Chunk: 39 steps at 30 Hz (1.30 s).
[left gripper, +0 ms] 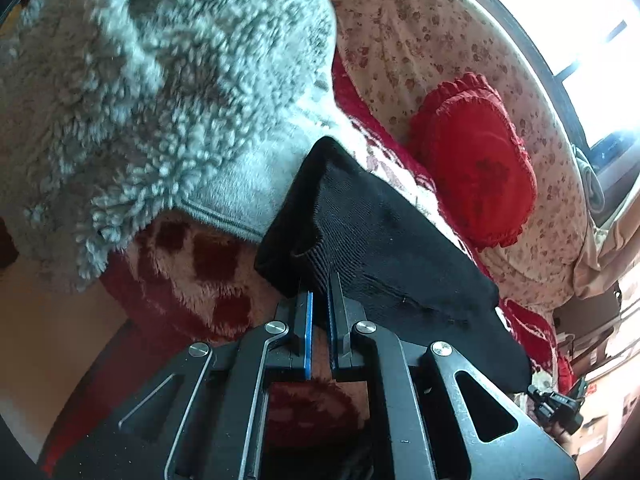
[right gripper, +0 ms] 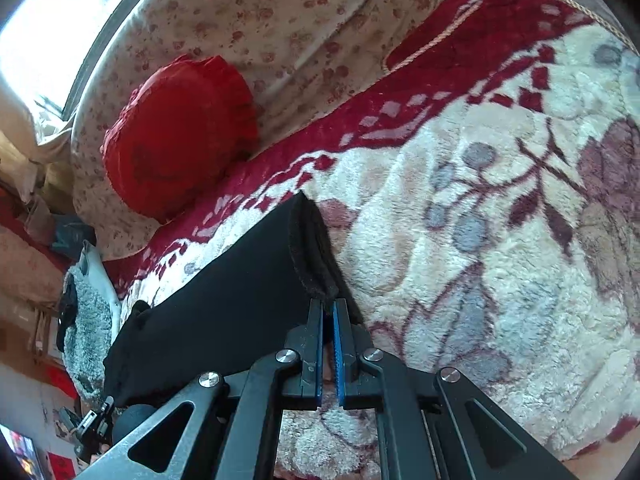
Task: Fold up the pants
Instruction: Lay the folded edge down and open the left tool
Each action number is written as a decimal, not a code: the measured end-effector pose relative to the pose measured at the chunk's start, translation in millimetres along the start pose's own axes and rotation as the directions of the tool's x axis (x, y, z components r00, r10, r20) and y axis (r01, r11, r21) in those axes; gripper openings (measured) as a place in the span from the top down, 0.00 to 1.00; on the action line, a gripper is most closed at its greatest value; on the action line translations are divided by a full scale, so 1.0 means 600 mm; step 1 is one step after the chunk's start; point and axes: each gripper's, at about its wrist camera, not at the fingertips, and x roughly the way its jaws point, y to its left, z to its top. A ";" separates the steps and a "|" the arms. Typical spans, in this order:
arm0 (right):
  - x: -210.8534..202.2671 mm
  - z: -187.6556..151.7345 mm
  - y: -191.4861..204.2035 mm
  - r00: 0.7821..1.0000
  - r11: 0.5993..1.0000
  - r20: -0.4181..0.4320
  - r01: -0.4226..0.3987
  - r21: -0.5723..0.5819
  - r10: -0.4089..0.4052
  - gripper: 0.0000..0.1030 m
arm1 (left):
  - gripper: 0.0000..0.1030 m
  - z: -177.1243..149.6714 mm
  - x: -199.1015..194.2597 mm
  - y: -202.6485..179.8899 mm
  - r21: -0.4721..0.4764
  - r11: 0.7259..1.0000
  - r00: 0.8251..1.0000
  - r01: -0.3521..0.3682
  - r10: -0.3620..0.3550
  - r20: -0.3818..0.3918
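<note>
Black knit pants [left gripper: 384,240] hang stretched between my two grippers above a fleece blanket on a bed. My left gripper [left gripper: 319,286] is shut on one end of the pants, at a ribbed edge. My right gripper [right gripper: 329,305] is shut on the other end of the pants [right gripper: 224,300], at a thick hem. Each view shows the other gripper far off at the pants' opposite end, the right one [left gripper: 556,408] and the left one [right gripper: 96,420].
A grey-white fluffy garment [left gripper: 160,100] lies on the bed left of the pants. A red ruffled cushion [right gripper: 180,136] leans on a floral quilt [right gripper: 304,20] by a bright window. The red and cream patterned blanket [right gripper: 500,240] covers the bed.
</note>
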 end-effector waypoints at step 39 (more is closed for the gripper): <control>0.219 -0.111 0.482 0.851 0.611 -0.468 -0.506 -0.609 0.238 0.98 | 0.71 0.069 0.047 -0.160 0.449 0.873 0.981 -0.190 0.153 0.118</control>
